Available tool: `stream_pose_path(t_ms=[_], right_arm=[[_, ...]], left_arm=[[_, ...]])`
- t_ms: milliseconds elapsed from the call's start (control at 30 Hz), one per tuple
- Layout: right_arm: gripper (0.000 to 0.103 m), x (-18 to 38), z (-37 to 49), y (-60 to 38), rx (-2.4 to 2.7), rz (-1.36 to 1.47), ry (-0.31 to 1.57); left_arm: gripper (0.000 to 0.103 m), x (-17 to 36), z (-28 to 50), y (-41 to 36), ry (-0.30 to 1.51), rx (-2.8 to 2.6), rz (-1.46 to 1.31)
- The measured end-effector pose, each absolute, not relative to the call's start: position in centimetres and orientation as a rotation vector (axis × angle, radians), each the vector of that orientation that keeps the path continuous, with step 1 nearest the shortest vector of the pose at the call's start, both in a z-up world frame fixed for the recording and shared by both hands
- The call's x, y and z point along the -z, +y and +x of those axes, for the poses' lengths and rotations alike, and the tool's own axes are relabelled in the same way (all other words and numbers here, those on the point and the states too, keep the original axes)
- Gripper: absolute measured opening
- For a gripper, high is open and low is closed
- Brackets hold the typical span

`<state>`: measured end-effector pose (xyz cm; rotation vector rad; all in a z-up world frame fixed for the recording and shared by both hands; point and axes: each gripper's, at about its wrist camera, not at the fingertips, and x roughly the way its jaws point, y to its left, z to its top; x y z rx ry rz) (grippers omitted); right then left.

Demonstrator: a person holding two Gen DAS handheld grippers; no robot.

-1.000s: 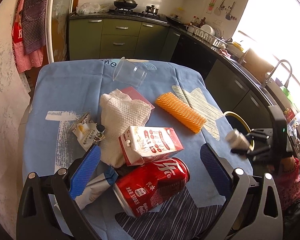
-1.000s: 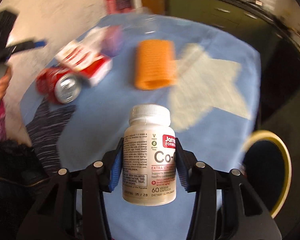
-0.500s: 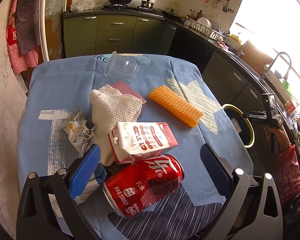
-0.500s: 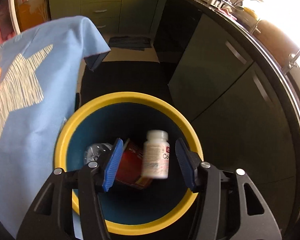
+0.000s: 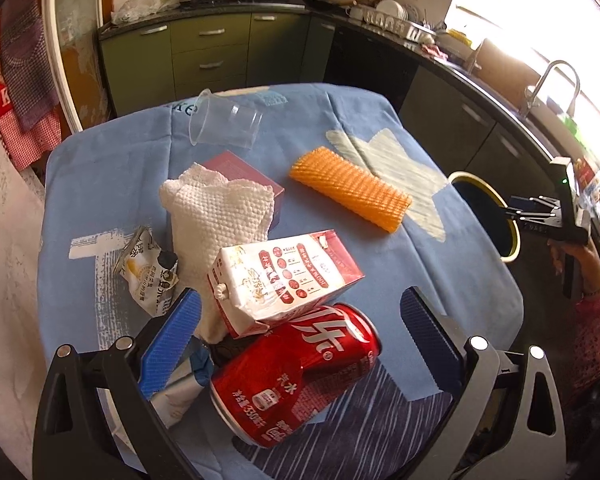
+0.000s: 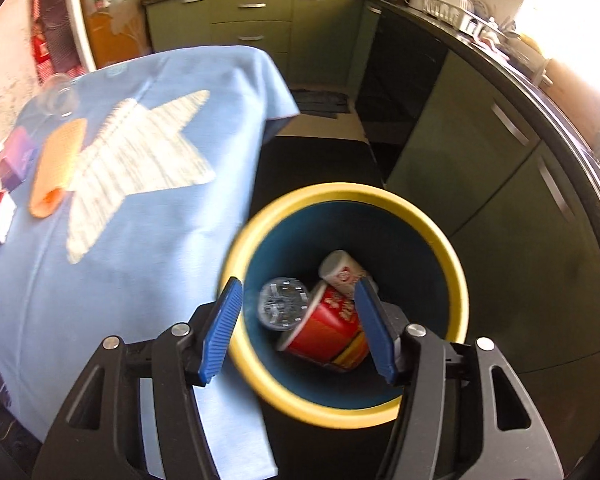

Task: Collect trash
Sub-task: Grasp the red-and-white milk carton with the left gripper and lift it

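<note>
My left gripper is open over the near table edge, its jaws either side of a red cola can lying on its side. A milk carton leans on the can. Behind lie a white paper towel, a snack wrapper, a maroon box, an orange foam net and a clear cup. My right gripper is open and empty above the yellow-rimmed bin. The white pill bottle lies inside the bin on a red cup.
The blue tablecloth hangs left of the bin. The bin also shows past the table's right edge, with the right gripper over it. A crumpled clear bottle lies in the bin. Green kitchen cabinets stand behind.
My right gripper swung from the table to over the bin, opened and dropped the white pill bottle in. My left gripper moved slightly nearer the can.
</note>
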<state>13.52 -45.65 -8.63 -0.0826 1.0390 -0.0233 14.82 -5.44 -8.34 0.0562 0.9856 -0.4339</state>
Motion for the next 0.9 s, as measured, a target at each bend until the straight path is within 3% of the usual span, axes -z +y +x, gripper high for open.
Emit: stream_pose_path(t_ms=[233,500,700,900], right_arm=[[0.056,8.9,13.1,-43.3,-0.032,-0.103,1.058],[0.056,9.7,12.7,-42.4,-0.037,-0.097,1.078],[0.056,10.4,12.7,-41.9,-0.033,-0.083,1.103],[0.056,10.5,12.8,-41.6,-0.038,-0.057,1.109]], left_arm=[[0.098,8.2,17.2,-7.1,1.008,0.579,0.222],[0.098,8.2,19.0,-11.0,1.001,0.830,0.616],[0.081,10.0,19.0,-14.2,1.029,0.935,0.842],[0.077,12.4,20.0,-15.2,1.134,0.971,0.931]])
